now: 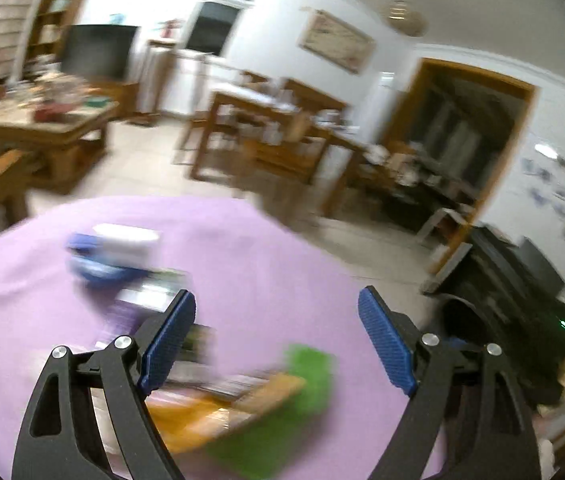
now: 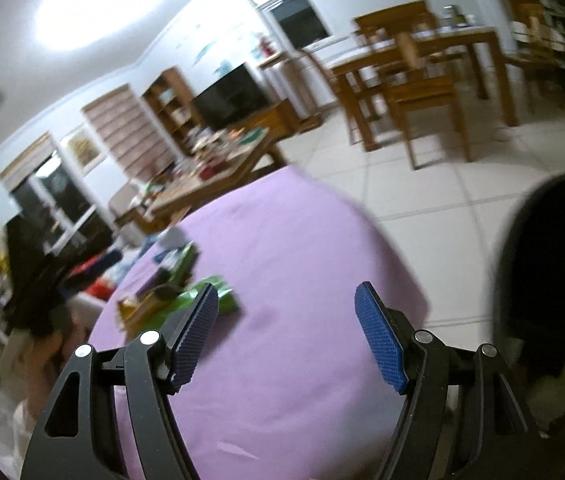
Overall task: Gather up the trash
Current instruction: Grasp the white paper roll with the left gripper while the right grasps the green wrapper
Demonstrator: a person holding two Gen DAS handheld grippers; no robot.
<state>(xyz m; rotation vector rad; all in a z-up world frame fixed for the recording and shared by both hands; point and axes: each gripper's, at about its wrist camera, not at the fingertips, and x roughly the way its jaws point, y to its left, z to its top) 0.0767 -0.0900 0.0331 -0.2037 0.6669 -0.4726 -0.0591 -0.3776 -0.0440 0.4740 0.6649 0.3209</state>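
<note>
- Plainly, both views are smeared by motion blur, so labels and fine detail on the trash cannot be read.
- The left gripper (image 1: 277,340) hangs over a table with a lilac cloth (image 1: 274,248), its blue-padded jaws spread wide with nothing between them.
- The right gripper (image 2: 287,332) is likewise wide open and empty above the same lilac cloth (image 2: 282,240).
- Trash lies in a loose cluster on the cloth. In the left wrist view a green wrapper (image 1: 306,384) sits nearest, low between the fingers, touching an orange-tan flat packet (image 1: 218,412) just to its left.
- Farther off and to the left lies a blue and white package (image 1: 110,250), with a purple and white wrapper (image 1: 142,300) between it and the left finger.
- In the right wrist view the same heap sits at the cloth's left edge: the green wrapper (image 2: 218,300) just beside the left pad, a yellow-brown packet (image 2: 138,308) to its left, and a further green piece (image 2: 186,262) behind.
- A dark round bin (image 2: 554,272) stands on the tiled floor (image 2: 422,192) at the right, off the table, well apart from the heap.
- Beyond are a wooden dining table with chairs (image 2: 422,64), a dark television (image 2: 230,96) and a cluttered low wooden table (image 1: 42,124).
</note>
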